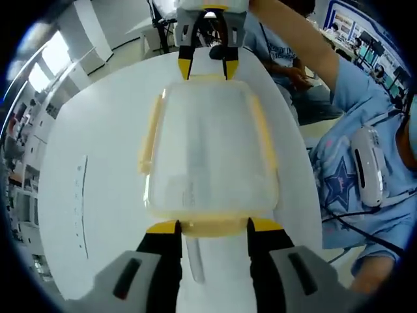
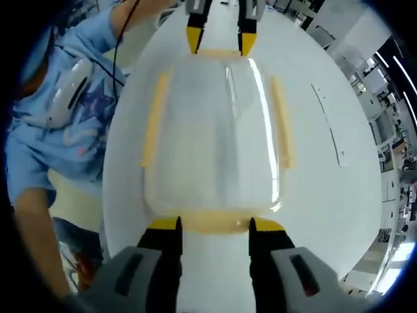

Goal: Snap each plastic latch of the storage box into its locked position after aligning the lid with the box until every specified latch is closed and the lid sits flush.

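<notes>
A clear storage box with its lid (image 1: 208,143) (image 2: 215,130) on lies lengthwise on the white table (image 1: 91,163). Yellow latches (image 1: 148,140) (image 2: 281,120) run along both long sides. A yellow end latch (image 1: 212,228) sits between the yellow tips of my left gripper (image 1: 215,226), which is open and pressed against that end. My right gripper (image 2: 215,225) stands open the same way around the opposite end latch (image 2: 215,220). Each gripper also shows at the far end of the other's view: the right gripper (image 1: 208,65) and the left gripper (image 2: 219,40).
A person in a blue shirt (image 1: 352,169) (image 2: 71,117) stands close along one long side of the table. The table's curved edge (image 2: 114,195) runs near the box on that side. Office desks and shelves (image 1: 39,117) lie beyond.
</notes>
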`<state>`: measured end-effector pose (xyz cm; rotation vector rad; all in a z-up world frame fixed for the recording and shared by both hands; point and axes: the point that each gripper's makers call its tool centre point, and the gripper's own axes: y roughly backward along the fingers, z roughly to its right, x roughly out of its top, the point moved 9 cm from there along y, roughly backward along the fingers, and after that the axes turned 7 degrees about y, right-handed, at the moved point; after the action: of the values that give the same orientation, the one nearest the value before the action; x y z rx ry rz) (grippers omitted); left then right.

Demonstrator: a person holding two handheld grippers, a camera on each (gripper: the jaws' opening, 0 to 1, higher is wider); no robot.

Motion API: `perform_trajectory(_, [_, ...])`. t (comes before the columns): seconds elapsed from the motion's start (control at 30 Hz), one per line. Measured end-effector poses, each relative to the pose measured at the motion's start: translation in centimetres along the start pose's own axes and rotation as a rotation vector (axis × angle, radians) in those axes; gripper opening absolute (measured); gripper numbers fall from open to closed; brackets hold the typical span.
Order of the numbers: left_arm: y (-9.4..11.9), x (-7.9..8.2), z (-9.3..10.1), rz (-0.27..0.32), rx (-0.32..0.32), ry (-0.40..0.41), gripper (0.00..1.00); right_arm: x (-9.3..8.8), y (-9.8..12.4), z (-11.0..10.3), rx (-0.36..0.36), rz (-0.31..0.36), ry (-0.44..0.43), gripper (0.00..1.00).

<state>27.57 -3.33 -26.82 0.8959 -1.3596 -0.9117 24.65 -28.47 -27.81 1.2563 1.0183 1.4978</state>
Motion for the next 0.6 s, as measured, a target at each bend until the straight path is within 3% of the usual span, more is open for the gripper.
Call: perform_trajectory(0.6, [2.1, -4.9, 0.2, 0.061, -0.001, 0.047, 0.39, 4.0, -1.3, 0.5, -0.012, 0.078, 0.041, 0.39])
